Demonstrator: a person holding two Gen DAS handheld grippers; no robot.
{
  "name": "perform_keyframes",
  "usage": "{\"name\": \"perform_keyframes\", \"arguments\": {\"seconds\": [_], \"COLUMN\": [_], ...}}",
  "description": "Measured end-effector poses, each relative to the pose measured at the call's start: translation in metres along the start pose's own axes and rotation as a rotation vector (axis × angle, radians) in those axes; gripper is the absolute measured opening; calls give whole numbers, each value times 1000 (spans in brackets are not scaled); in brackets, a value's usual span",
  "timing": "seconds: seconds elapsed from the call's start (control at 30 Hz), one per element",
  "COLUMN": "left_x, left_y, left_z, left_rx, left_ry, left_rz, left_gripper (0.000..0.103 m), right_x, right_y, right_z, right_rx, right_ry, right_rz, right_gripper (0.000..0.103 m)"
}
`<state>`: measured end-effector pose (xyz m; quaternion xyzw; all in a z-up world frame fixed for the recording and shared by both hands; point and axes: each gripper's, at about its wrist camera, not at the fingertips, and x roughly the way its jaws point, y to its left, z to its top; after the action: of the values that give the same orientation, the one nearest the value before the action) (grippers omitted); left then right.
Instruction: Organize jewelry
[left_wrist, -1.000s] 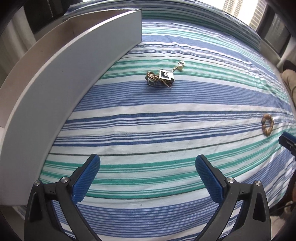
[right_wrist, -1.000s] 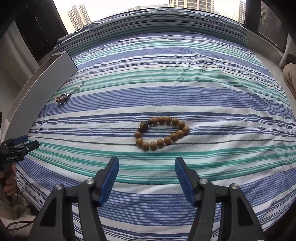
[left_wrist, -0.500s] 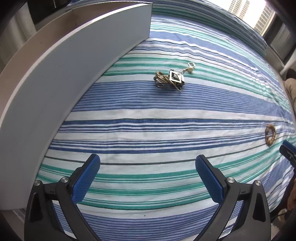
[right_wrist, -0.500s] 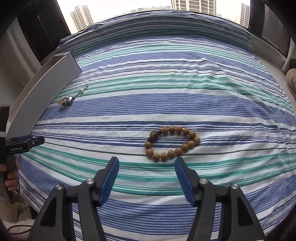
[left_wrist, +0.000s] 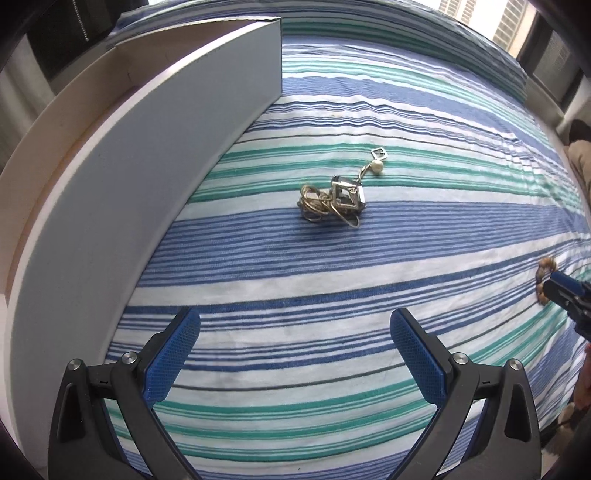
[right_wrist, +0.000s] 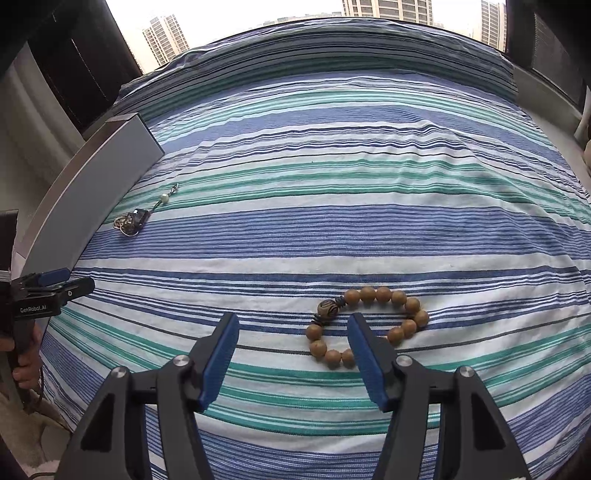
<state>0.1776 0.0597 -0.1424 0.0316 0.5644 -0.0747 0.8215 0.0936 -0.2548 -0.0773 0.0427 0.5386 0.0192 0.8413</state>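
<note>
Left wrist: box (left_wrist: 110, 206) beside tangled, perhaps metal, necklace (left_wrist: 332, 199).

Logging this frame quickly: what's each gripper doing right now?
Left gripper: open, holding nothing.
Right gripper: open, empty, one finger over the brown wooden bead bracelet.

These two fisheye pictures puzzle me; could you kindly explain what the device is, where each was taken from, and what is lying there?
A person holds a two-finger gripper in each hand, each with a camera looking along its blue fingers. The left gripper is open and empty, facing a tangled metal necklace beside a grey box. The right gripper is open and empty too, low by a wooden bead bracelet, one finger overlapping its ring. Everything lies on a striped bedspread.
</note>
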Motion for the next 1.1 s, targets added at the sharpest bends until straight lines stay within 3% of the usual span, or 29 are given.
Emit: {"name": "perform_keyframes", "arguments": {"seconds": [0.07, 0.23, 0.47, 0.67, 0.7, 0.8, 0.83, 0.87, 0.93, 1.1], "left_x": [5, 27, 47, 72, 74, 78, 75, 71, 67, 50], "left_y": [1, 4, -16, -30, -31, -27, -26, -26, -17, -9], "left_z": [11, 46, 96, 113, 114, 115, 116, 116, 114, 103], "left_rx": [13, 45, 152, 184, 180, 130, 125, 132, 91, 63], "left_ry": [7, 97, 189, 226, 225, 230, 214, 201, 208, 165], "left_rz": [-3, -47, -44, 25, 38, -21, -18, -14, -52, -49], "left_gripper": [102, 102, 102, 102, 99, 69, 44, 28, 27, 27], "right_x": [11, 25, 30, 32, 32, 31, 32, 33, 33, 27], "right_y": [-3, -1, 4, 5, 5, 3, 3, 4, 0, -12], "right_z": [3, 4, 12, 15, 15, 13, 13, 14, 15, 12], "right_rx": [26, 18, -9, -21, -24, -31, -37, -43, -40, 10], "right_ry": [27, 73, 106, 103, 103, 101, 99, 95, 83, 87], "right_rz": [8, -79, -132, -140, -140, -141, -152, -172, -186, -137], "right_gripper": [53, 42, 42, 43, 43, 43, 42, 34, 16, 14]}}
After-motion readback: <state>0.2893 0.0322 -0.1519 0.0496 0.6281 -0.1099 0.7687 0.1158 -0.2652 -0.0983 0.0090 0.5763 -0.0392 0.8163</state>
